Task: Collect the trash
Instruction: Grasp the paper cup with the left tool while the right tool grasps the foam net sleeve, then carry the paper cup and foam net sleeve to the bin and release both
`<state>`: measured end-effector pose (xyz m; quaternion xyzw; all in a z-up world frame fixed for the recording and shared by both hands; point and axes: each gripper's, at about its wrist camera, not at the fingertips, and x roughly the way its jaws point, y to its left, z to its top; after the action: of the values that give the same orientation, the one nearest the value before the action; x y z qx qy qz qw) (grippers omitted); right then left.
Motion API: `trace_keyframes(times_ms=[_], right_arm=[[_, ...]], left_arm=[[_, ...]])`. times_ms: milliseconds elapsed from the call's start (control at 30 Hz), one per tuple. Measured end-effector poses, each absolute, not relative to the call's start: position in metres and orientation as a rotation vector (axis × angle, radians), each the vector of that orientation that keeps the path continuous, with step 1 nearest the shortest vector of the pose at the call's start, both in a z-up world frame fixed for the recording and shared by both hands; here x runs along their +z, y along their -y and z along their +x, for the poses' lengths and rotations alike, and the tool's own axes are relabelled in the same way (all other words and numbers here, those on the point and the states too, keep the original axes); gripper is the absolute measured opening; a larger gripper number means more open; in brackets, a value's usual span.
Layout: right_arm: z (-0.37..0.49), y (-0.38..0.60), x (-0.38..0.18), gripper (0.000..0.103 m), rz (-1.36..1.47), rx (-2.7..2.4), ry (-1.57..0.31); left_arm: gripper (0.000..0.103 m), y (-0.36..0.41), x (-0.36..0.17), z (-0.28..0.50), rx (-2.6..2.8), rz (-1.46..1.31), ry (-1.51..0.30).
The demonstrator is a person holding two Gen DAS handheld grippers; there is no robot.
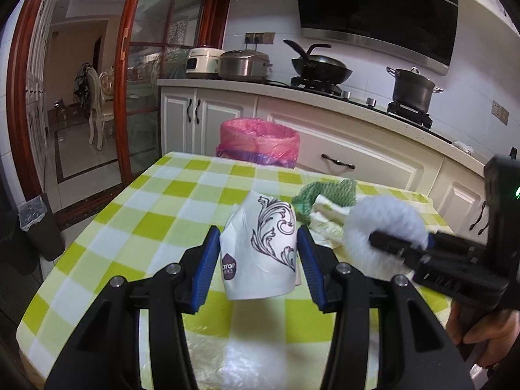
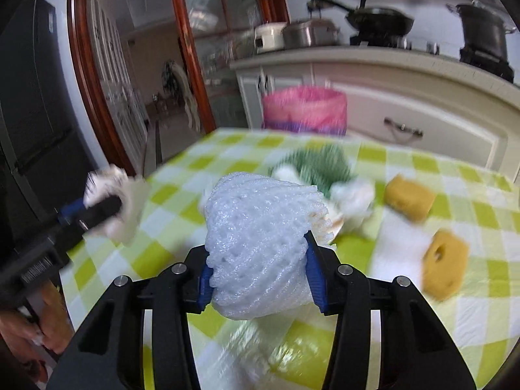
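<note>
A paper cup [image 1: 260, 247] is clamped in the left tool [image 1: 256, 260], a foam net [image 2: 260, 243] in the right tool [image 2: 260, 269]; the pink-lined bin [image 1: 258, 141] lies straight ahead beyond the counter [image 1: 146, 214], nearer the left.

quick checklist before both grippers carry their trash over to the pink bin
1. Left gripper shut on the paper cup: ok.
2. Right gripper shut on the white foam net: ok, pads press into both its sides.
3. Pink-lined bin open at the top: ok.
4. Bin within reach past the table's far edge: cannot tell.
5. Table fully cleared: not ok; green net, crumpled wrapper and two yellow sponges remain.
</note>
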<state>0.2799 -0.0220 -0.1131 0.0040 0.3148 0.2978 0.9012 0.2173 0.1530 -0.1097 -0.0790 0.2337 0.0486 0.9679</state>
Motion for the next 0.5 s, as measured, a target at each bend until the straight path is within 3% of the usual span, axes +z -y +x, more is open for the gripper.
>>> trace_keyframes(times_ms=[500], right_arm=[[0.305,0.040,-0.042,0.046,-0.001,0.612,-0.463]], left_arm=[[0.047,-0.137,-0.055,0.262,0.019,-0.135,-0.361]])
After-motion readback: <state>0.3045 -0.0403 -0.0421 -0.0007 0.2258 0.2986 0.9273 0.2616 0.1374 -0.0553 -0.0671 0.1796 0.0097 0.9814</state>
